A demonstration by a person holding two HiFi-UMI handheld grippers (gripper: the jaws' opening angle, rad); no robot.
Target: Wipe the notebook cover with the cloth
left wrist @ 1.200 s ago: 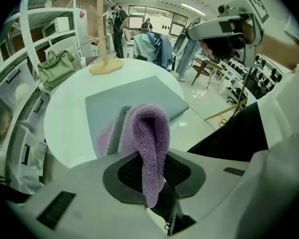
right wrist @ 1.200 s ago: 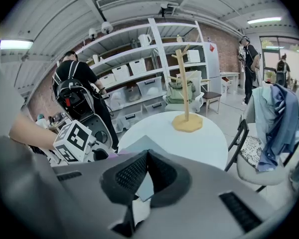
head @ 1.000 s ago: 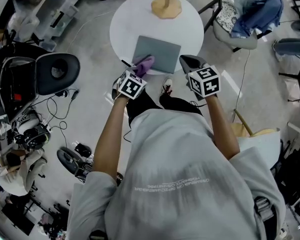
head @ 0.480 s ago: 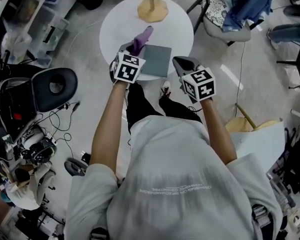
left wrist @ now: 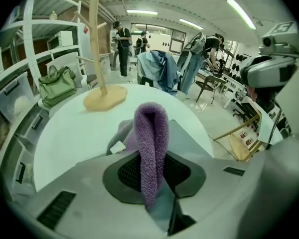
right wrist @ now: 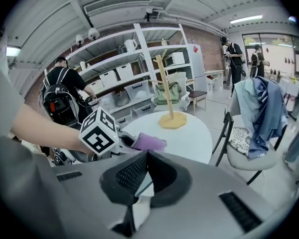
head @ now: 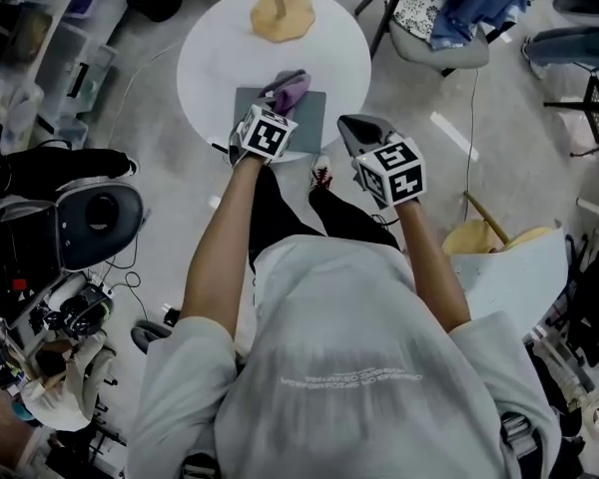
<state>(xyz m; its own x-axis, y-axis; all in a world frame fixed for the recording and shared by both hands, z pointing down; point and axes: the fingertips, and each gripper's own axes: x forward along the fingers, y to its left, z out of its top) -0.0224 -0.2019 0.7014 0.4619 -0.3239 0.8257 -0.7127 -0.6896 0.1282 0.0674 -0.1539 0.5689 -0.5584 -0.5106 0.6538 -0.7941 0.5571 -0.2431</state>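
Holding the cloth over the notebook, with the wiping step judged to be in hand.

The left hand-held gripper (left wrist: 150, 171) is clamped on a fold of the purple cloth (left wrist: 150, 133), whose loop is raised above the grey notebook (head: 309, 118); contact with the cover cannot be told. The right hand-held gripper (right wrist: 145, 156) is kept with jaws together on nothing, at 3 o'clock of the notebook. The notebook is laid at 6 o'clock on the round white worktop (head: 210, 58), with a wooden stand (head: 280, 13) at 12 o'clock. Next, the cloth would need to be pressed flat and drawn across the cover.
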